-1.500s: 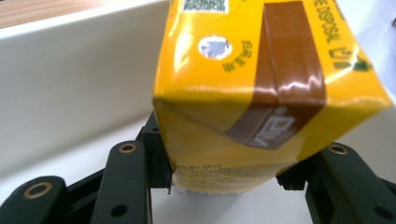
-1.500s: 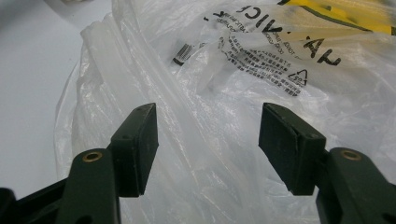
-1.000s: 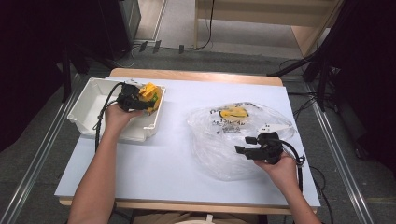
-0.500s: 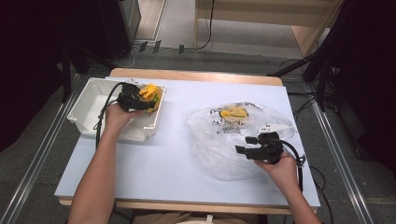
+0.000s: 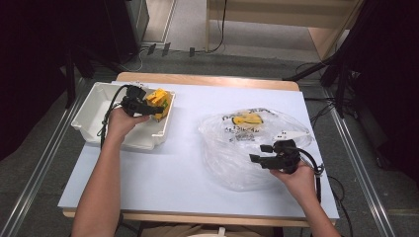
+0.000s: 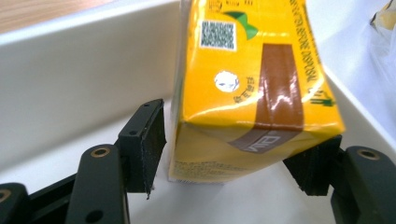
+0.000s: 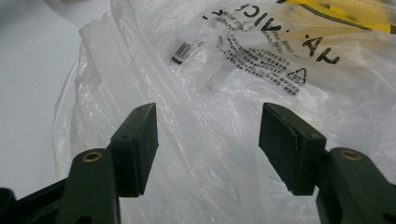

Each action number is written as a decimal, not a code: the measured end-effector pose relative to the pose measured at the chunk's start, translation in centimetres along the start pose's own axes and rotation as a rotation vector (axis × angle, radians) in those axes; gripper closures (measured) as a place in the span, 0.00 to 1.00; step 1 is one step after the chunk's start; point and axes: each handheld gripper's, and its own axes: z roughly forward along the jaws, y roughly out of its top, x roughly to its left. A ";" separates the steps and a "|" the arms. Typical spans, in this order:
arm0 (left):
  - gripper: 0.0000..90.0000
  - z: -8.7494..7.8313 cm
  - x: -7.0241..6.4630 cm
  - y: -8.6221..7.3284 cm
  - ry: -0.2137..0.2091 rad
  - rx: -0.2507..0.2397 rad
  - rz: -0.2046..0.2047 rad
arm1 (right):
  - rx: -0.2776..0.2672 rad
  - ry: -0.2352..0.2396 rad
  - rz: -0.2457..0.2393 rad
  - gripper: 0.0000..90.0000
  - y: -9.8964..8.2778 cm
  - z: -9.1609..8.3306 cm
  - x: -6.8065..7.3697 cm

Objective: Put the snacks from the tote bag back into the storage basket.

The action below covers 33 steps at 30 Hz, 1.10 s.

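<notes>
The left hand-held gripper [image 6: 231,161] had just opened its jaws, freeing the yellow carton [image 6: 254,88] inside the white bin [image 5: 94,111]; the right hand-held gripper [image 7: 208,144] gaped over the plastic bag [image 7: 224,93].

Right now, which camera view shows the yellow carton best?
The left gripper view: the yellow carton is close between the open left gripper, its print visible. The high view shows it small in the white bin.

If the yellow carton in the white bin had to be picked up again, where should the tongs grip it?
Grip the yellow carton across its two flat side faces near the lower end, coming from the open top of the white bin; it sits by a wall, so sideways entry looks blocked.
</notes>
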 end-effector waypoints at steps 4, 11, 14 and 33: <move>0.40 -0.6 -0.1 0.2 0.008 0.001 -0.012 | -0.002 -0.003 0.000 0.43 0.0 -0.1 -0.1; 0.40 -1.5 0.1 0.3 -0.009 0.008 -0.039 | 0.000 -0.003 0.004 0.43 -0.1 -0.1 -0.1; 0.40 -1.9 0.1 0.1 -0.009 0.018 -0.044 | -0.003 -0.001 0.003 0.43 0.0 -0.2 -0.1; 0.50 -3.5 0.4 -1.3 -0.023 0.021 -0.065 | -0.016 0.009 -0.002 0.43 0.3 -0.2 -0.3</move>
